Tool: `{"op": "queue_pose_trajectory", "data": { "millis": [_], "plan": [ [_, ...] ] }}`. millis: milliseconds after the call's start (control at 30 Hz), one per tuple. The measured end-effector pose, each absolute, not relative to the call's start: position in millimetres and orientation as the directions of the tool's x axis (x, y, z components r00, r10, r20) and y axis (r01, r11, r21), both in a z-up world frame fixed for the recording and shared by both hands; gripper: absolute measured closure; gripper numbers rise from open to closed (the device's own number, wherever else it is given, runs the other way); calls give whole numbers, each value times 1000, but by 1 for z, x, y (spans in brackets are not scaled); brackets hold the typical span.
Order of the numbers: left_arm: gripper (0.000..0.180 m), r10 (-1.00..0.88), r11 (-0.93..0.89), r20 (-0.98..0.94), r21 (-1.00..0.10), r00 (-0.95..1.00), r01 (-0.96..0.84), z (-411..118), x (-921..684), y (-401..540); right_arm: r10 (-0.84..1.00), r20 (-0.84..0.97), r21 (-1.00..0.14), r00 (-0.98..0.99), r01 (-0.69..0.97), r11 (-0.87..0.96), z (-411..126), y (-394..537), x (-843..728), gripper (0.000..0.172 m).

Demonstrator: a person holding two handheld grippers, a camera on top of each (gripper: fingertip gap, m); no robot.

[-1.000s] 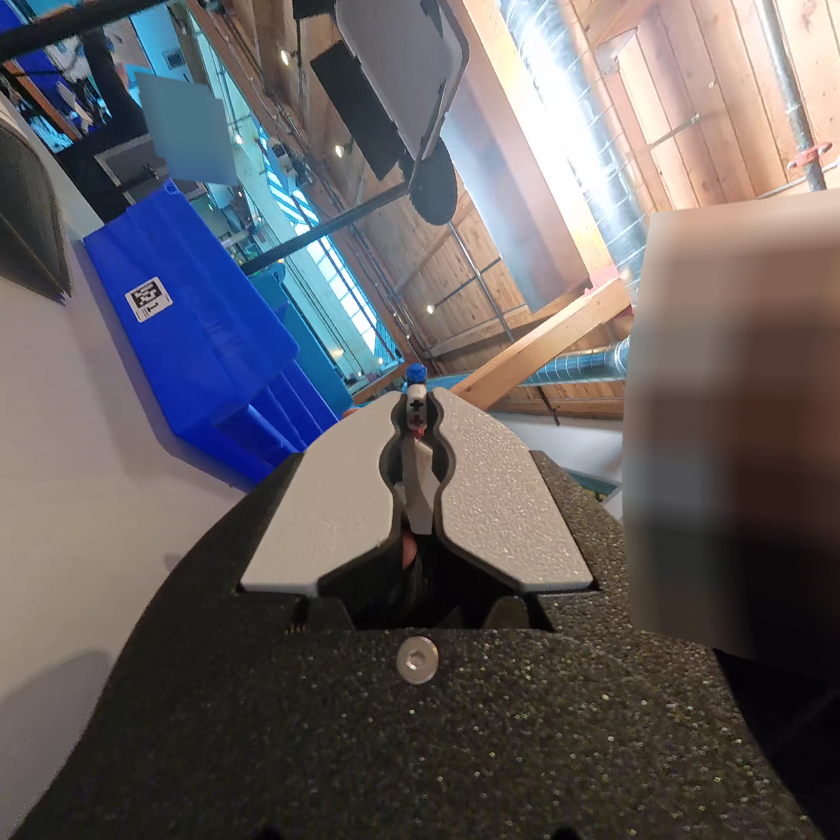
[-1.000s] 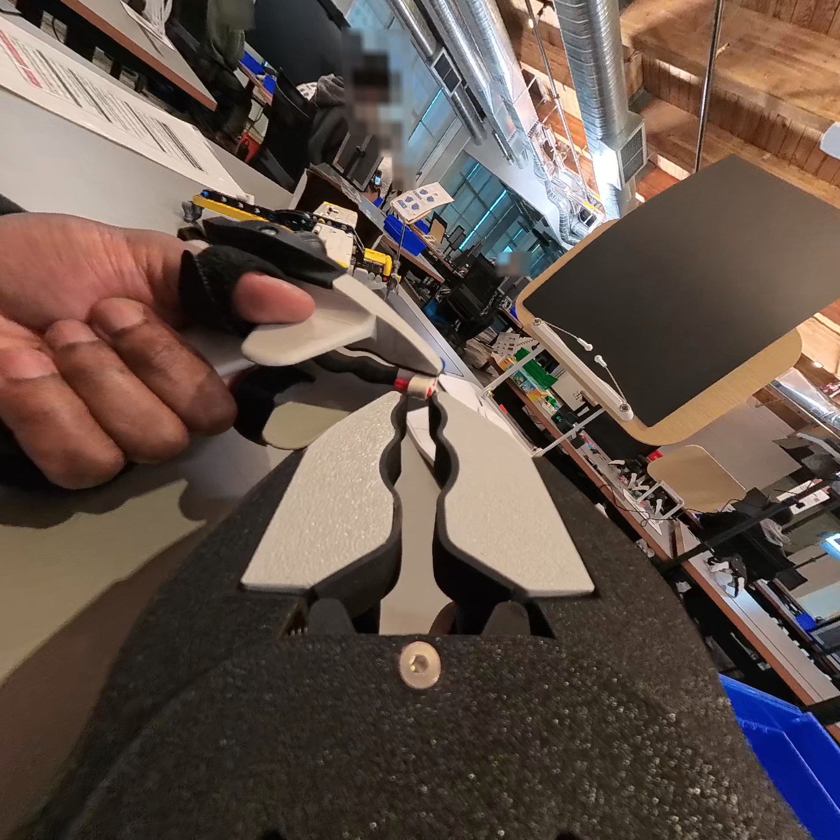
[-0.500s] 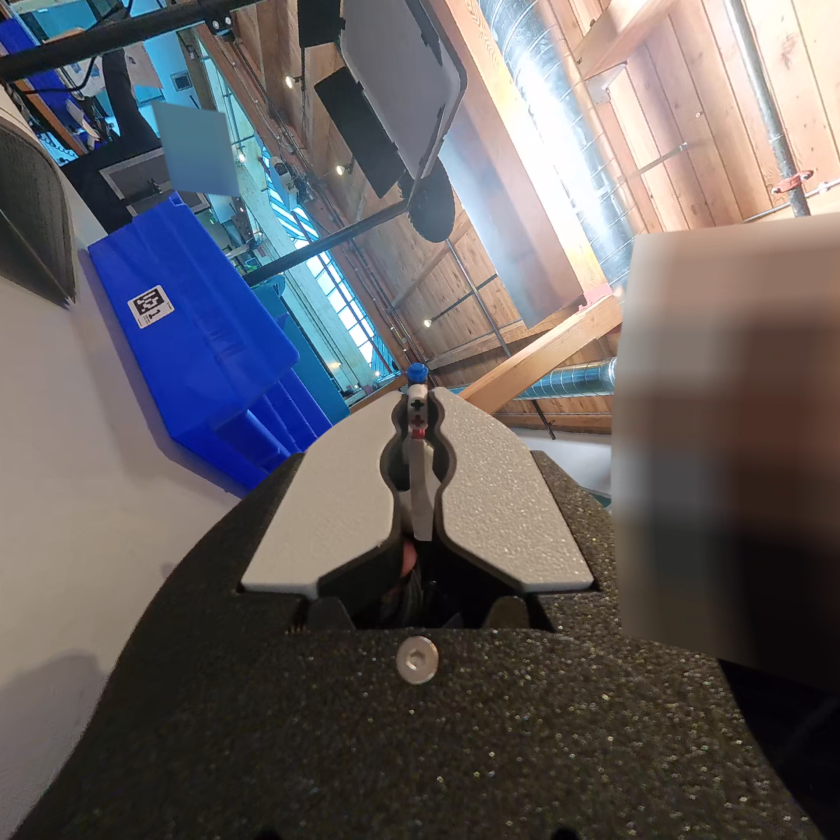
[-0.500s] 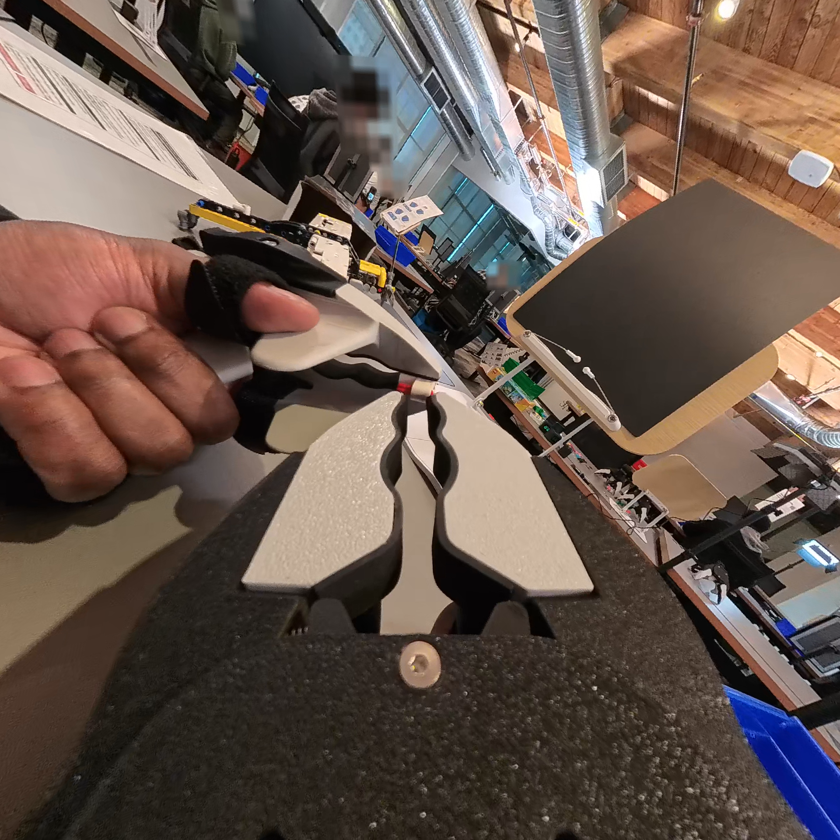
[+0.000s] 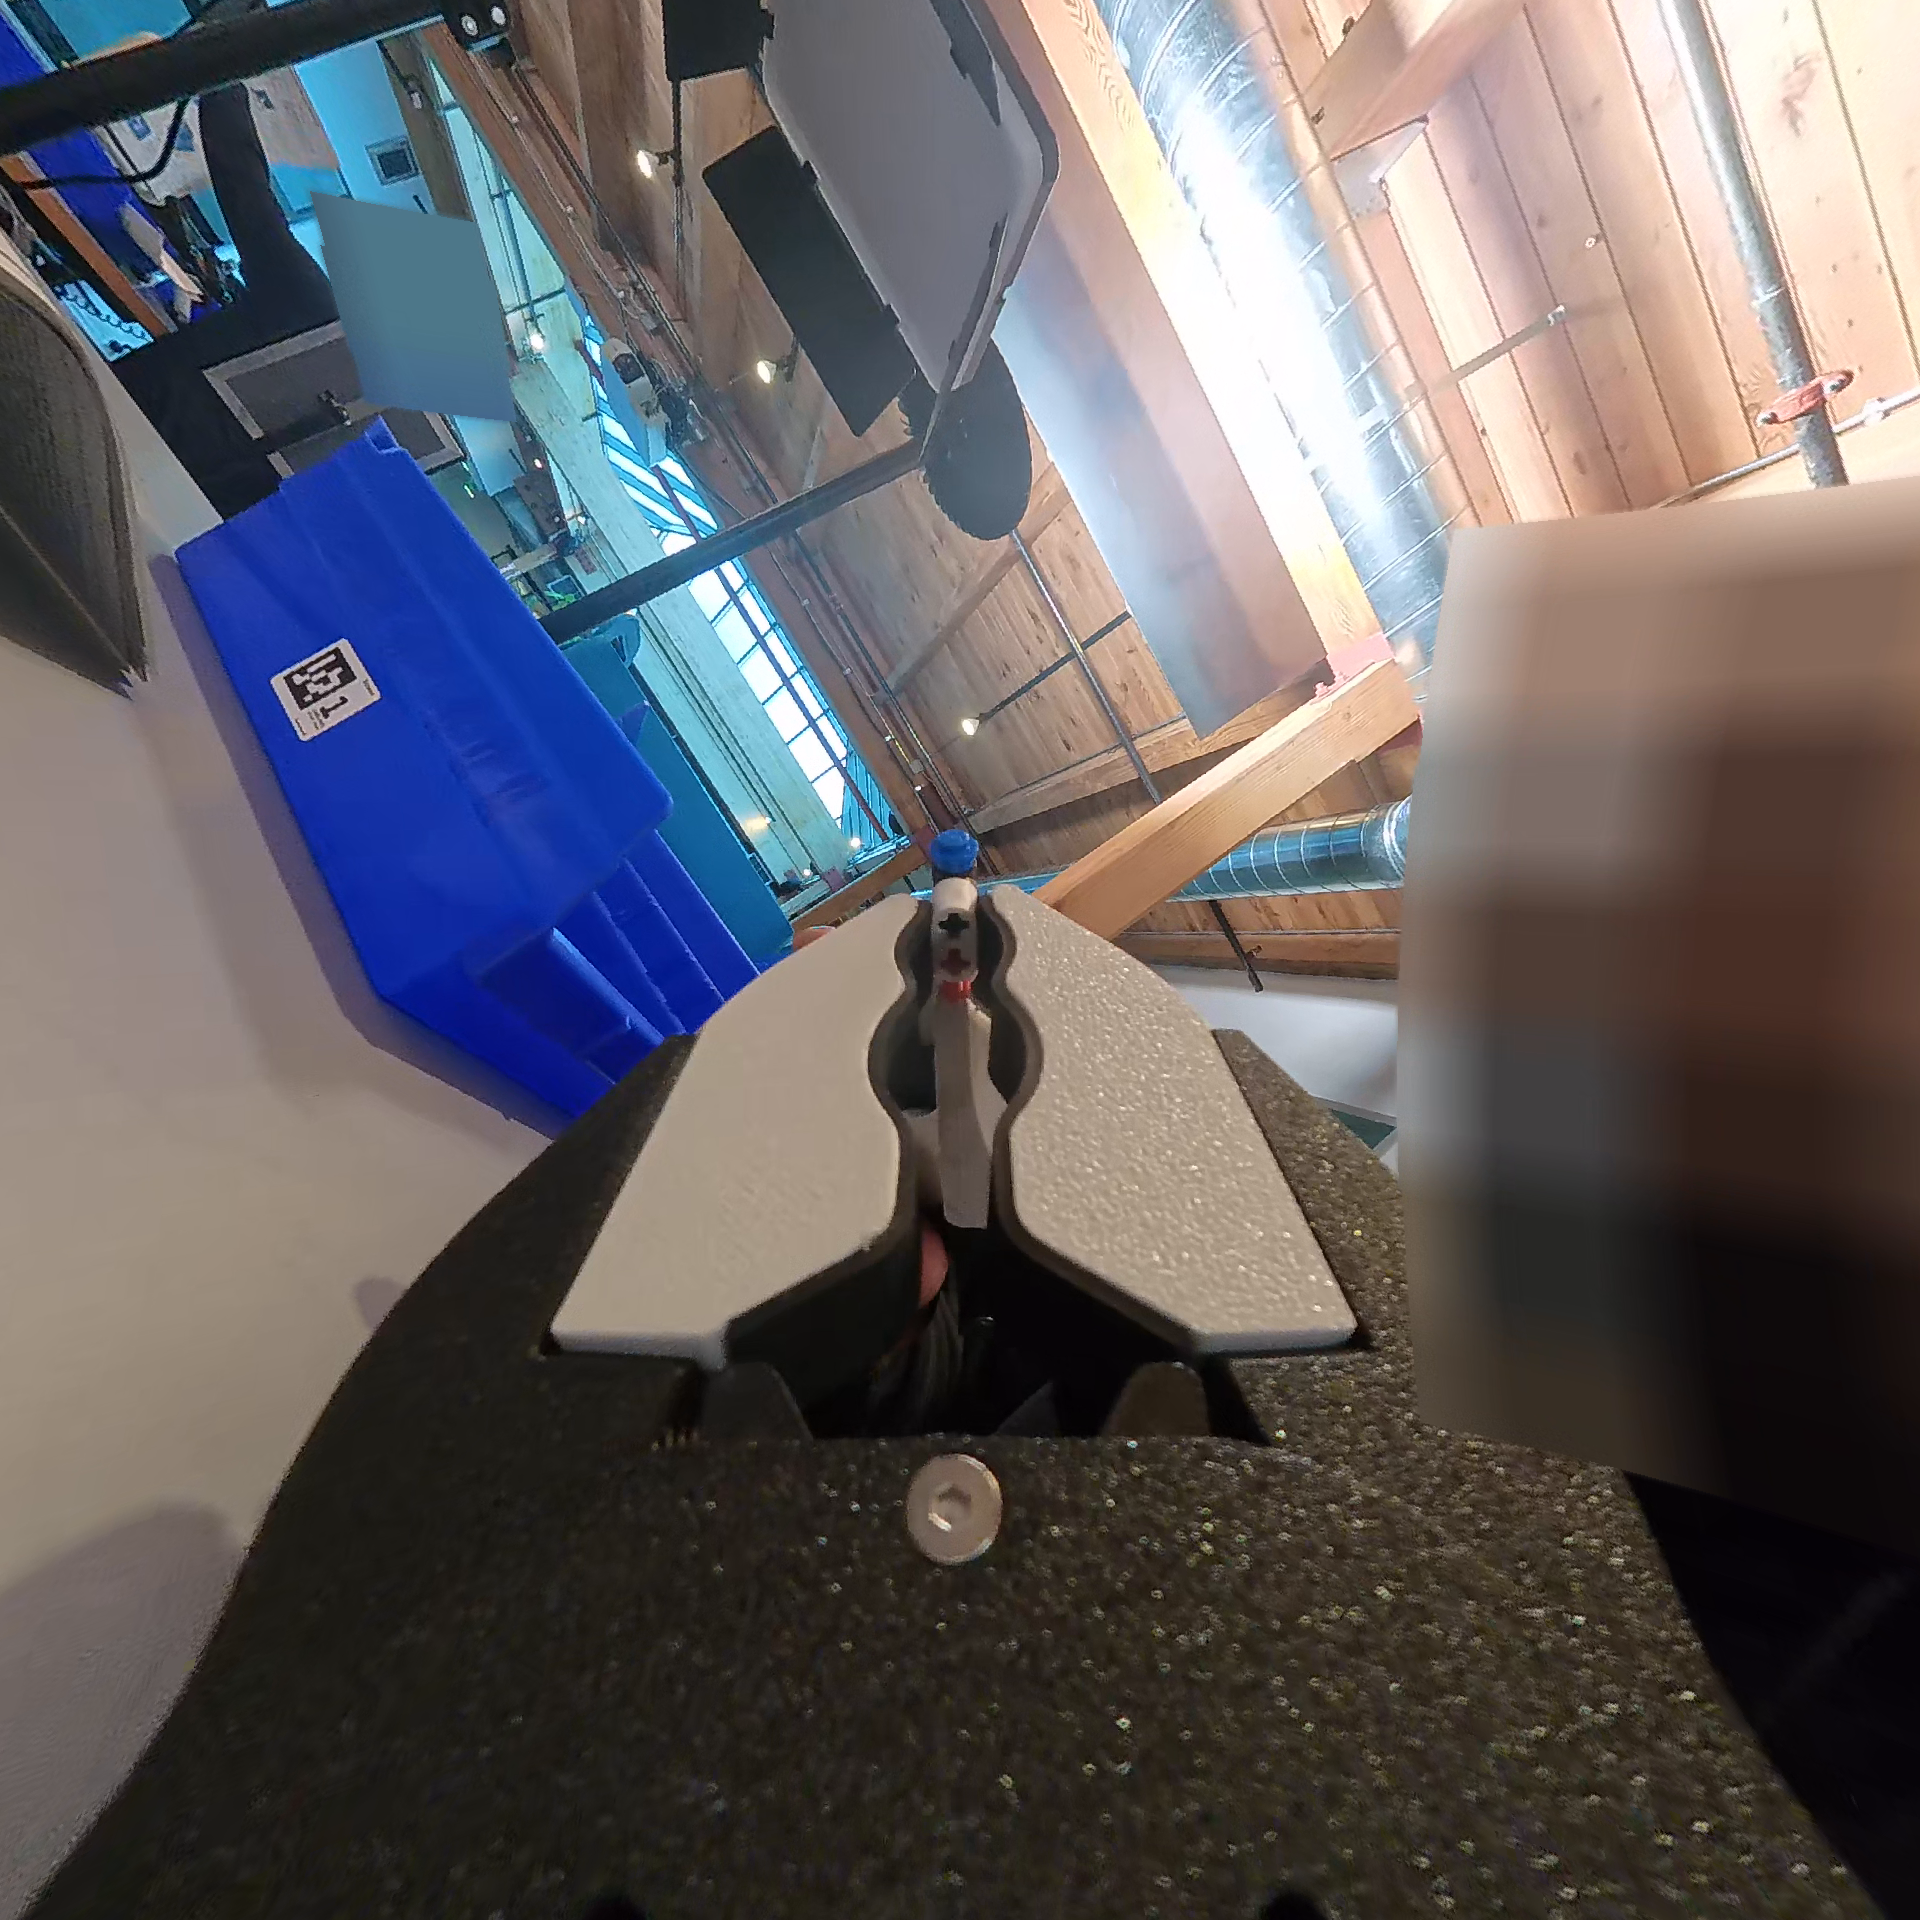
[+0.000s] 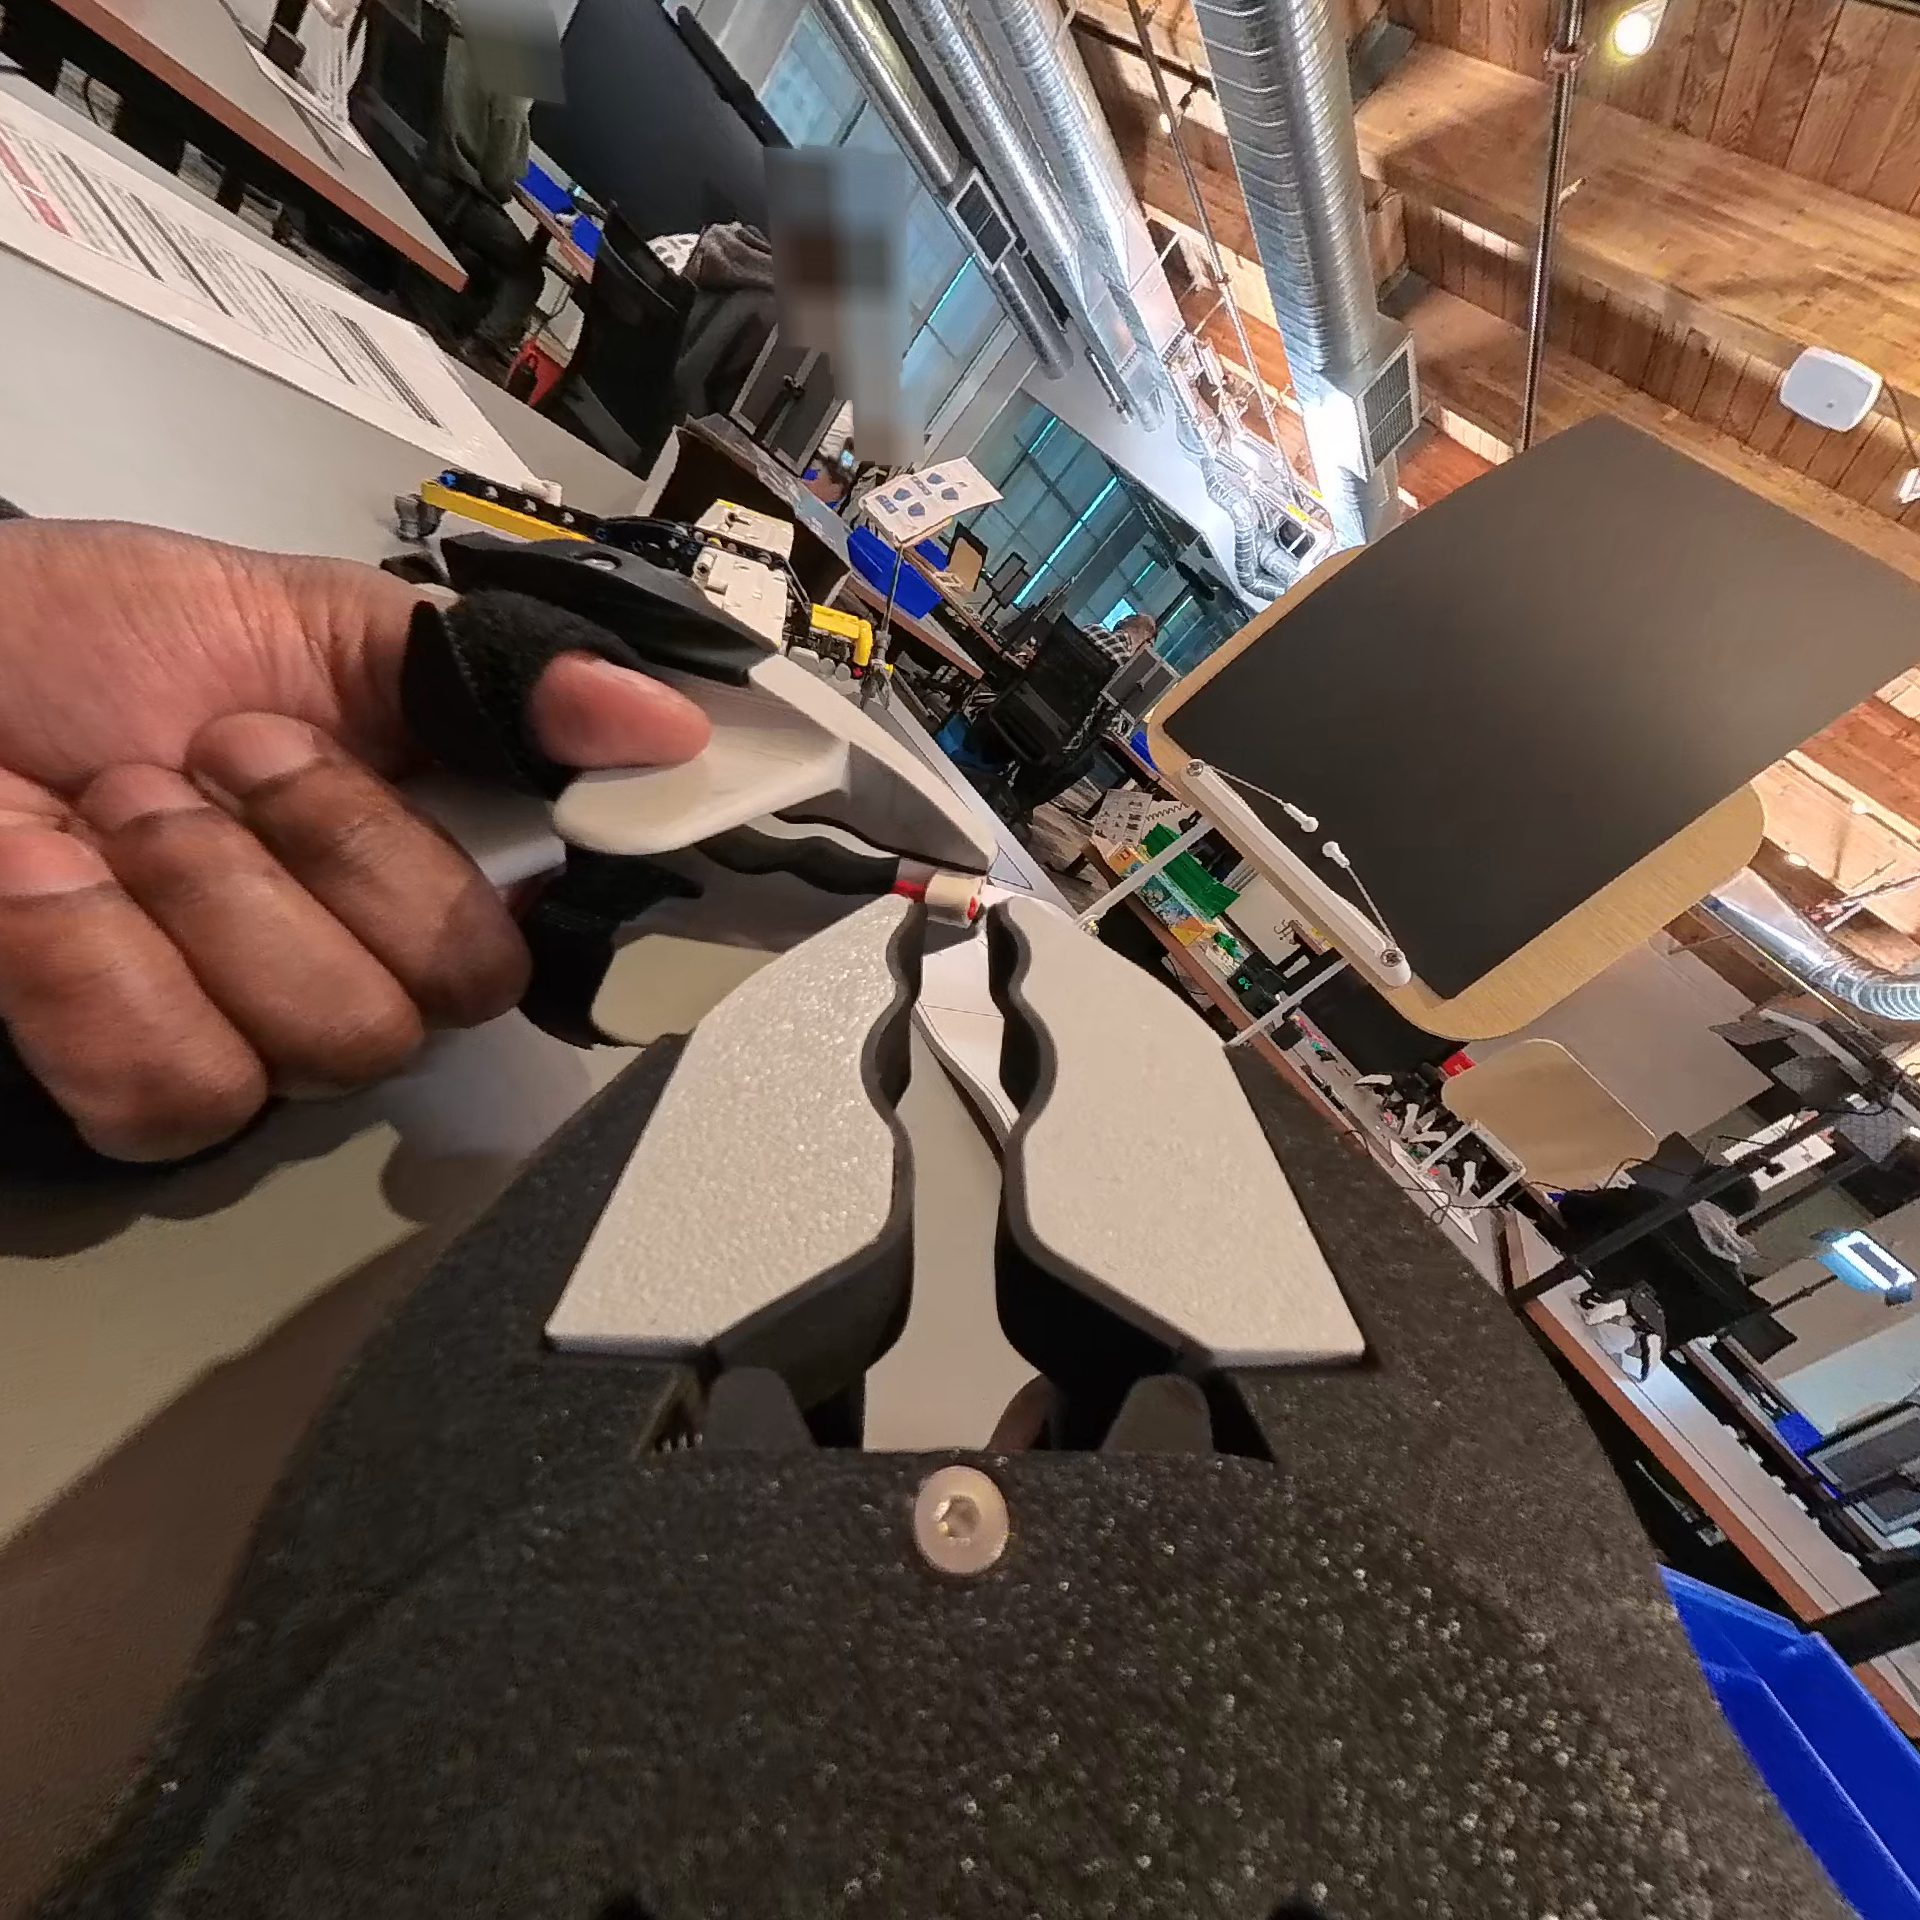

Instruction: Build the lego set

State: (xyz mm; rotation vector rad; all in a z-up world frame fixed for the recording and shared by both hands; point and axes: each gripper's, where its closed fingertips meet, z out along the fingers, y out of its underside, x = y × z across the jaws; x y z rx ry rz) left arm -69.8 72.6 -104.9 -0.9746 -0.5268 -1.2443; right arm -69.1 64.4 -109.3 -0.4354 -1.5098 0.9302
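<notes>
In the left wrist view my left gripper (image 5: 956, 920) is shut on a small light grey connector piece (image 5: 953, 928). A blue pin (image 5: 952, 852) sticks out above the piece and a red axle end (image 5: 951, 987) shows below it. In the right wrist view the left gripper (image 6: 940, 873) comes in from the left, held by a person's hand (image 6: 260, 831), still pinching the grey piece (image 6: 951, 894) with its red ends. My right gripper (image 6: 956, 920) is open. The piece sits at its left fingertip (image 6: 883, 925), and a gap shows between the piece and the right pad.
A blue bin (image 5: 416, 748) with a sticker stands on the white table (image 5: 156, 1039) to the left. The right wrist view shows a yellow and black brick assembly (image 6: 623, 540), a printed sheet (image 6: 208, 270), a black panel (image 6: 1558, 707) and a blue bin corner (image 6: 1818, 1745). Less than 4 cm separates the two grippers' tips.
The right gripper's jaws have parted a little around the grey piece. The left gripper stays shut on the piece. Both views have shifted slightly.
</notes>
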Motion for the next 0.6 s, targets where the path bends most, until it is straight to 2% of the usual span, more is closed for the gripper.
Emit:
{"op": "queue_pose_trajectory", "data": {
  "millis": [600],
  "plan": [
    [173,-515,25,799,-349,312,937,-106,-67,75,730,650,-758,-210,-240,606,-112,64,-69,163]
  ]
}}
